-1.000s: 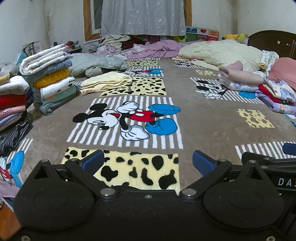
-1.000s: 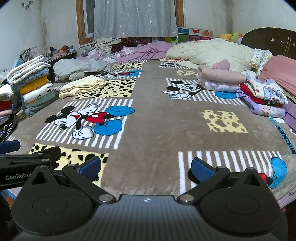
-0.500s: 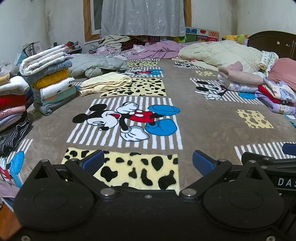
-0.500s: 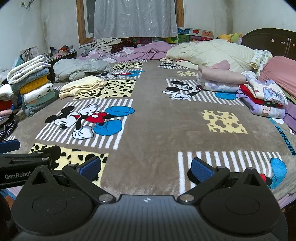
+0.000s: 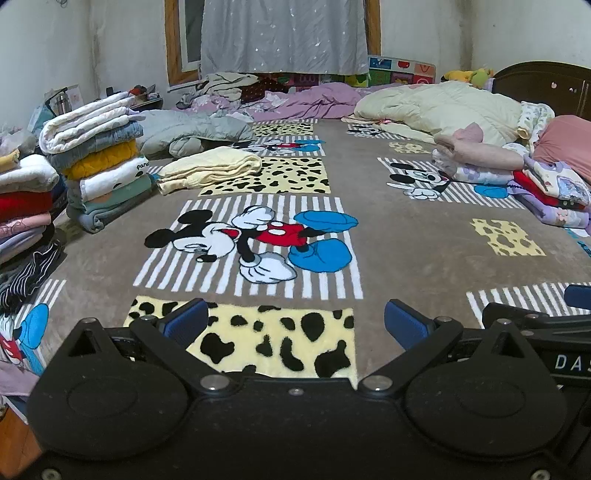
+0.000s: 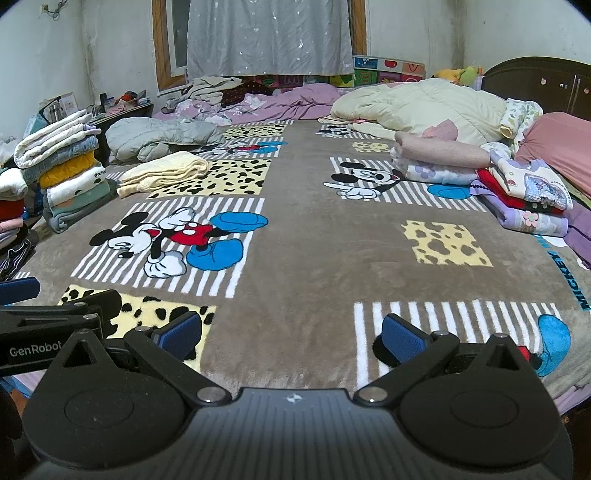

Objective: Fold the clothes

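My left gripper (image 5: 295, 326) hovers open over the near edge of a brown cartoon-print blanket (image 5: 406, 236), nothing between its blue pads. My right gripper (image 6: 291, 336) is open too, side by side with the left one, whose fingers show at the left edge of the right wrist view. A folded pale yellow garment (image 5: 210, 171) (image 6: 166, 171) lies far ahead on the left. A stack of folded clothes (image 5: 99, 158) (image 6: 62, 166) stands at the blanket's left edge. More folded clothes (image 5: 546, 188) (image 6: 524, 192) are piled at the right.
A grey padded jacket (image 5: 192, 131) and a cream quilt (image 5: 439, 110) lie at the back, with a purple sheet (image 5: 314, 101) and loose clothes under the curtained window (image 5: 284, 35). A dark wooden headboard (image 6: 546, 81) is at the far right. A striped garment (image 5: 29, 273) hangs at the left edge.
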Available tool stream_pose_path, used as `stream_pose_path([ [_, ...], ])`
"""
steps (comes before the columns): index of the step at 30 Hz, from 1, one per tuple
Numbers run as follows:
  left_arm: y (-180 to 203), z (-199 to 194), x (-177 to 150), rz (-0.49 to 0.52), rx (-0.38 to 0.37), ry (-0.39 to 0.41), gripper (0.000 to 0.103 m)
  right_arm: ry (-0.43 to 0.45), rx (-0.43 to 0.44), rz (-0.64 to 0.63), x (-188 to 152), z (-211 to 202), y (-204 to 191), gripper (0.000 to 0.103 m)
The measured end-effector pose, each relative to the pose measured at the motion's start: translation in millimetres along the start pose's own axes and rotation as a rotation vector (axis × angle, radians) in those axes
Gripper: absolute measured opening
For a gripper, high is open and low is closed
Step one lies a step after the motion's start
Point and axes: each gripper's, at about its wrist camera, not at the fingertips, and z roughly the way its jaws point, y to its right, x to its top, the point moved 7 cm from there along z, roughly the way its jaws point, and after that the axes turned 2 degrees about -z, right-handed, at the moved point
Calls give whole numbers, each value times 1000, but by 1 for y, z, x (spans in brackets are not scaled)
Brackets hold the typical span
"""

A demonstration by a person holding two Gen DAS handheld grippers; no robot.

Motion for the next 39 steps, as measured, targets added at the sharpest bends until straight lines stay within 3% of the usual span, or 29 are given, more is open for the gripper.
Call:
stream_pose_path([
  [14,8,-3,4,6,-23,8,103,11,4,4,2,-7,2,103],
  [21,34,7,36,27,-57,62,103,14,76,82,10,-2,20,103],
  [26,74,27,64,71,-101,147,103,89,100,139,35,8,47,103],
  [29,107,51,78,95,-177,112,103,126,112,208,50,20,75,103],
  [33,163,87,89,215,-218,25,103,207,95,305,68,37,125,103],
  [36,209,103,96,289,-297,24,103,234,61,354,76,57,167,103],
  [39,257,123,103,364,-309,20,103,287,3,434,79,78,215,103],
])
